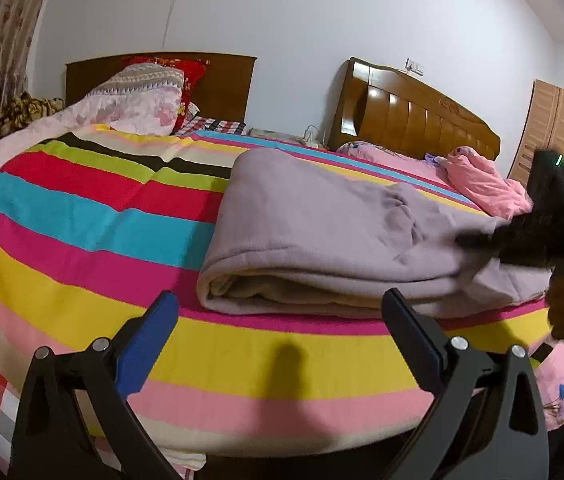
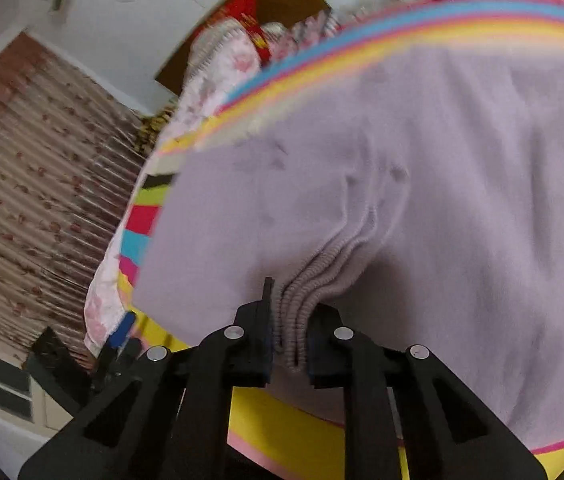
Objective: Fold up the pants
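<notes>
Lilac pants (image 1: 322, 224) lie folded over in a thick stack on the striped bedspread (image 1: 81, 216), the folded edge toward me. My left gripper (image 1: 279, 316) stands wide open just in front of that edge, with nothing between its blue-padded fingers (image 1: 161, 320). In the right wrist view my right gripper (image 2: 290, 320) is shut on the ribbed elastic waistband (image 2: 302, 296) of the pants (image 2: 422, 180), which bunches between the pads. The right gripper (image 1: 482, 240) also shows blurred at the pants' right end in the left wrist view.
Floral pillows (image 1: 137, 100) and a dark headboard (image 1: 217, 80) lie at the back left. A second bed with a wooden headboard (image 1: 414, 120) and a pink quilt (image 1: 482, 184) is behind right. Curtains (image 2: 41, 160) hang at the left, a wardrobe (image 1: 562, 132) stands far right.
</notes>
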Available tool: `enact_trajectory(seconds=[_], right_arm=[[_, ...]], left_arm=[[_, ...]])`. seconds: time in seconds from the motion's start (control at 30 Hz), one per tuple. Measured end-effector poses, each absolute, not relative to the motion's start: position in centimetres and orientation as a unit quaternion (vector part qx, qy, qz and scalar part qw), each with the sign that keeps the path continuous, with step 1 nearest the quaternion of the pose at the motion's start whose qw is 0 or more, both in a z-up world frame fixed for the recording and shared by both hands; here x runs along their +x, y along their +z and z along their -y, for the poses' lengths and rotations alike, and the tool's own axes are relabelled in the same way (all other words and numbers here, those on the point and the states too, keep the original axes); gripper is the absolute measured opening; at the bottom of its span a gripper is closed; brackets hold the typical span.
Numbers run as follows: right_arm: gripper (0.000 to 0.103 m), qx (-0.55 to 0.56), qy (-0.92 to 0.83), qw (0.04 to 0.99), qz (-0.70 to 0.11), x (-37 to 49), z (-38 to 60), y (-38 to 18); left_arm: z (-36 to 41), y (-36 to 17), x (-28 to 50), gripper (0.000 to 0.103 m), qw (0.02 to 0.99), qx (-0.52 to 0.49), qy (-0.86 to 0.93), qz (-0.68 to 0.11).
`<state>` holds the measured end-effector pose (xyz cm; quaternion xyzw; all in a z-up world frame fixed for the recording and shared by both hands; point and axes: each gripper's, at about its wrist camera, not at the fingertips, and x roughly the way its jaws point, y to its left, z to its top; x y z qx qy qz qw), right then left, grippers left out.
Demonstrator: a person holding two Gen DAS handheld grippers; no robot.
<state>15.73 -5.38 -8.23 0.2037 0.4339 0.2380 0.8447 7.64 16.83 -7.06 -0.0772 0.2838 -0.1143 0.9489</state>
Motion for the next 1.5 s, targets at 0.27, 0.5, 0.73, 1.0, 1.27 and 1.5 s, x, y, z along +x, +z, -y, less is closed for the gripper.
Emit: enact_trajectory(seconds=[0.27,0.5,0.73,1.0,1.27,1.5], right_arm=[[0.014,0.068,0.305,0.901,-0.299,18.8,-2.7,6.1],[0.014,0.073,0.301,0.917,-0.251,18.8,0.4,8.9],[0.014,0.186,0.204,0.869,-0.410,17.9,8.7,-9.4],[0.014,0.187,0.205,0.868,-0.412,17.2,8.8,-11.7],[0.014,0.202,0.211,0.870,-0.397,16.0,9.1,-10.5],[0.014,0.202,0.199,0.865,-0.413,15.7,9.1,-12.5]], left_arm=[[-15.8,-5.6,11.9,0.101,0.947,-0.082,-0.105,-0.294],[-22.2,-7.2,14.9,0.102,0.930,-0.151,-0.007,-0.336],[-21.2,-8.2,13.8,0.102,0.930,-0.117,-0.004,-0.348],[-20.7,-8.4,13.9,0.102,0.930,-0.089,0.005,-0.356],[-20.7,-8.5,14.4,0.102,0.929,-0.076,0.007,-0.363],[-20.2,-8.7,14.6,0.102,0.927,-0.049,0.007,-0.371]])
